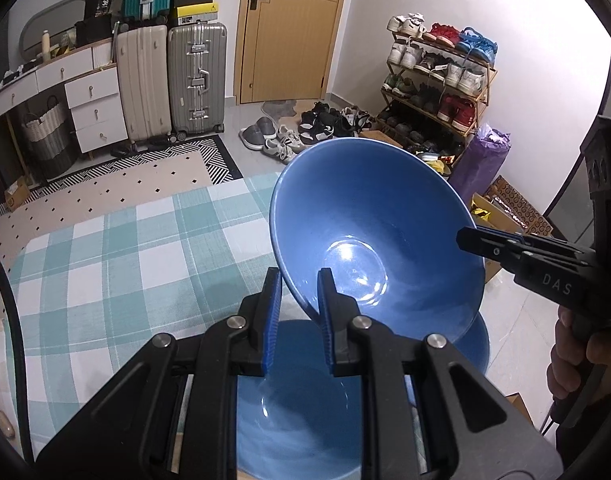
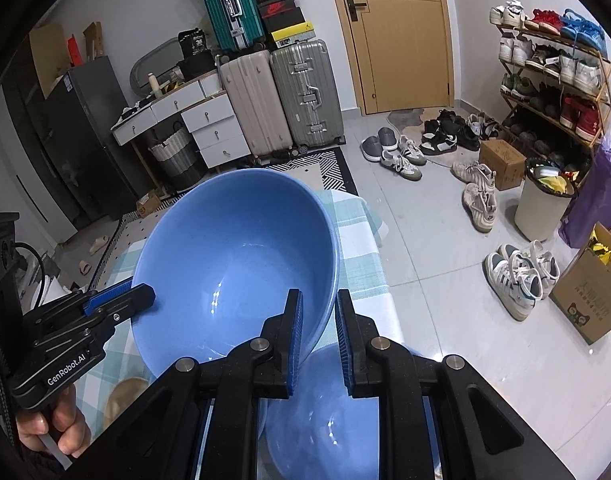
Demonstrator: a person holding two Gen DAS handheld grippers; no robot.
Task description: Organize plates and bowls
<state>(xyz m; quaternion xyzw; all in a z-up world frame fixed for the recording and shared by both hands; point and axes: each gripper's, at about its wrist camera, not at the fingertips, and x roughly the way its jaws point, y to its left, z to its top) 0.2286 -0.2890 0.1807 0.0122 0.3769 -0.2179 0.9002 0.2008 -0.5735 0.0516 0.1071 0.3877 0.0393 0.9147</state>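
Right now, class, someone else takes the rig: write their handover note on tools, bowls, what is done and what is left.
Left tool: shut on the near rim of the lifted blue bowl.
Right tool: shut on the opposite rim of the same bowl.
The bowl hangs tilted in the air above a second blue bowl, which sits below on the checked cloth.
Done: bowl gripped and raised.
Left: probably set it into the lower bowl, then release.

glossy blue bowl (image 1: 369, 216), woven checked tablecloth (image 1: 125, 248)
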